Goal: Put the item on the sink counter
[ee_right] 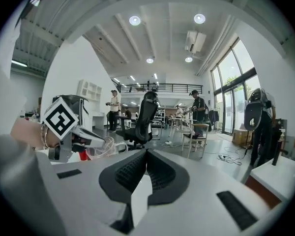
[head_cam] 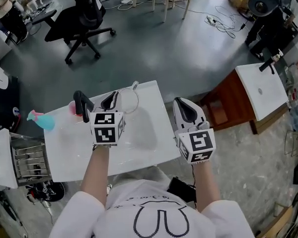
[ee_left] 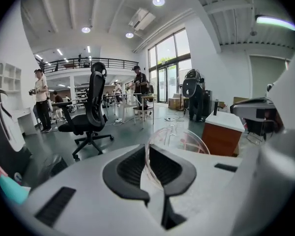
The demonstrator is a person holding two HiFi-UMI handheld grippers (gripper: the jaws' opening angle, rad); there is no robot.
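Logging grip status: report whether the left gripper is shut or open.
Shut on the clear plastic item: jaws of the left gripper, nearly closed, pinch its thin rim in the left gripper view.

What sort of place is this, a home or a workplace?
Most likely an open-plan lab or test workspace, not a home: a black swivel office chair sits on the grey floor, a white sink counter and a second wood-based white sink unit stand free, and a railed mezzanine overlooks the hall.
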